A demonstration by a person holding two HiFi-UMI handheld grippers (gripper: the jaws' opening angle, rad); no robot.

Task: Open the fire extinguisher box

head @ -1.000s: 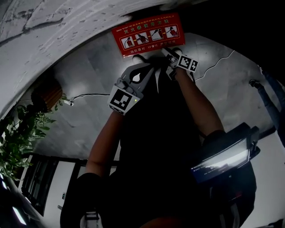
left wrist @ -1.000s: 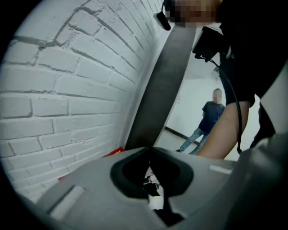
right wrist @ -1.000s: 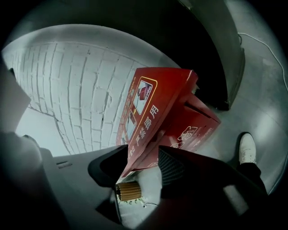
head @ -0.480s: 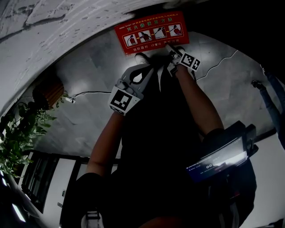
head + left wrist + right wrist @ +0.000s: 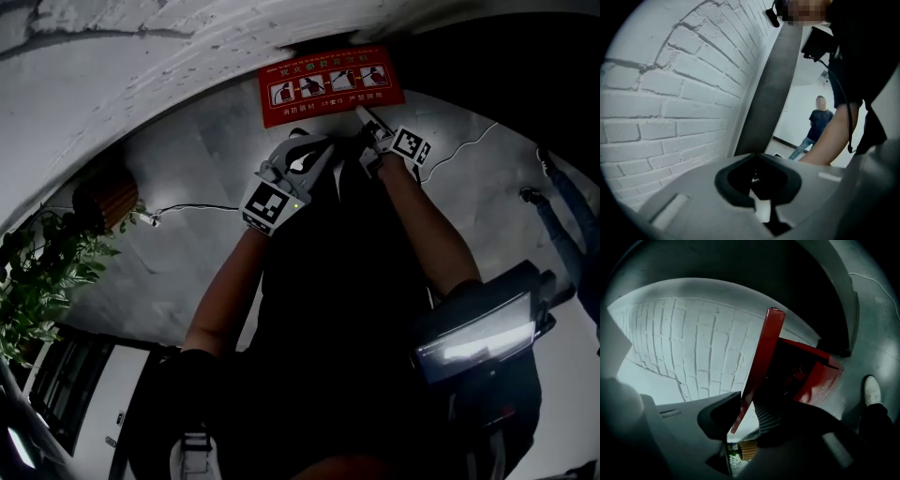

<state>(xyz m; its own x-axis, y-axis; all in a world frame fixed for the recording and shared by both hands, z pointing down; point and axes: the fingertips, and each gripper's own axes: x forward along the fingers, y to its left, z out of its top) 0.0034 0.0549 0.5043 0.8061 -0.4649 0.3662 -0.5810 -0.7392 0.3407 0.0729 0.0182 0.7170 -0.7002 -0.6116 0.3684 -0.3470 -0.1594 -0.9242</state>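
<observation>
The red fire extinguisher box lid (image 5: 330, 82), printed with instruction pictures, lies at the foot of the white brick wall (image 5: 141, 56). My right gripper (image 5: 367, 117) reaches its lower edge. In the right gripper view the lid (image 5: 761, 352) stands tilted up off the red box (image 5: 815, 376), showing the dark inside. Its edge runs between the closing jaws of my right gripper (image 5: 747, 411): the left pad touches it and a sliver of gap shows on the other side. My left gripper (image 5: 314, 150) hovers just left of the lid, shut and empty, and in its own view (image 5: 754, 176) faces only brick wall.
A potted plant (image 5: 42, 281) and a woven pot (image 5: 98, 197) stand at the left on the grey stone floor, with a thin cable (image 5: 187, 206) running past. My white shoe (image 5: 872, 390) is beside the box. Another person (image 5: 818, 124) stands farther off.
Both grippers have shifted slightly right and toward the lid. The right gripper now sits against the lid's lower edge.
</observation>
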